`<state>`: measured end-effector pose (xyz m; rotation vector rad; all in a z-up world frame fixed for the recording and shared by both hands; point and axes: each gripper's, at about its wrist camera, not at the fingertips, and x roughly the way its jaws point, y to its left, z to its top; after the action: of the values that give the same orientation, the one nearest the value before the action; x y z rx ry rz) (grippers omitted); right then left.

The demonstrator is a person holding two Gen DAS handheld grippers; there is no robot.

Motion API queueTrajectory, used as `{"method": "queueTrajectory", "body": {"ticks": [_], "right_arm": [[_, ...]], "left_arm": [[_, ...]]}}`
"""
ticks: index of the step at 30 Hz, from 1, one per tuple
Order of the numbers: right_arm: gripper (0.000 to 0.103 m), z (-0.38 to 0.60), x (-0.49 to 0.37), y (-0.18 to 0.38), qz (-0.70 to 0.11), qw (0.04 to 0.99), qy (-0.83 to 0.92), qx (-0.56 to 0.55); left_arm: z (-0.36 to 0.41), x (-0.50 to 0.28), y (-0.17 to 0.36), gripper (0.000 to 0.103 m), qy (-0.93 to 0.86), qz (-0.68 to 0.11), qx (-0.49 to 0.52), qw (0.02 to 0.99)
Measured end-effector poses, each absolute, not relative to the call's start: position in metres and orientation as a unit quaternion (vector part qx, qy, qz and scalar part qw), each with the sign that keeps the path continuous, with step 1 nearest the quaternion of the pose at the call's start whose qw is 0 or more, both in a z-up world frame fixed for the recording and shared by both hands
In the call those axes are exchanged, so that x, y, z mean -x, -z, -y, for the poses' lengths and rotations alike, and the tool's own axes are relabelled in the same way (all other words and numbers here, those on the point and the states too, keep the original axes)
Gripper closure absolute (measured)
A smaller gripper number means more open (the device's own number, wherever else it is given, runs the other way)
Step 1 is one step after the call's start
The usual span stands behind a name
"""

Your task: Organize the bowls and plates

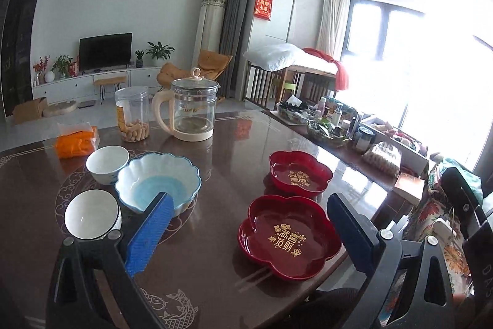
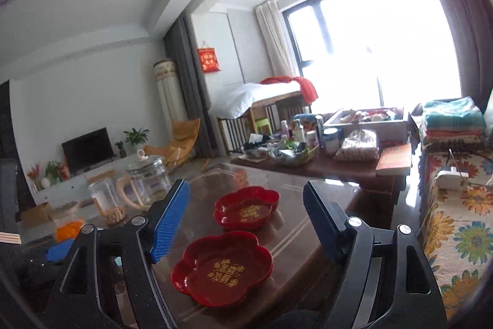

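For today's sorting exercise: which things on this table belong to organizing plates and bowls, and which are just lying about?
Belong: near red plate, far red plate, blue bowl, two white bowls.
Lying about: glass kettle, snack jar, orange packet.

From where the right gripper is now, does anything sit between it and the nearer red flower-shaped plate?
Nothing visible does. The right gripper is open and empty, and the near red plate lies on bare table just ahead of and below its fingers. The far red plate sits beyond it, apart.
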<state>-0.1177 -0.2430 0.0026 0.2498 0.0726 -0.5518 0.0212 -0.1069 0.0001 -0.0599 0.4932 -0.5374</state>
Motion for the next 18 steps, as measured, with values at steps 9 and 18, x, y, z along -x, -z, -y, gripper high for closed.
{"method": "queueTrajectory", "body": {"ticks": [9, 18], "right_arm": [[0.023, 0.242, 0.119, -0.001, -0.047, 0.953, 0.272, -0.123], [0.023, 0.241, 0.12, 0.005, -0.057, 0.95, 0.28, -0.126]], "left_arm": [[0.115, -0.014, 0.008, 0.0, 0.264, -0.245, 0.023, 0.933], [0.117, -0.011, 0.013, 0.0, 0.262, -0.254, 0.016, 0.931]]}}
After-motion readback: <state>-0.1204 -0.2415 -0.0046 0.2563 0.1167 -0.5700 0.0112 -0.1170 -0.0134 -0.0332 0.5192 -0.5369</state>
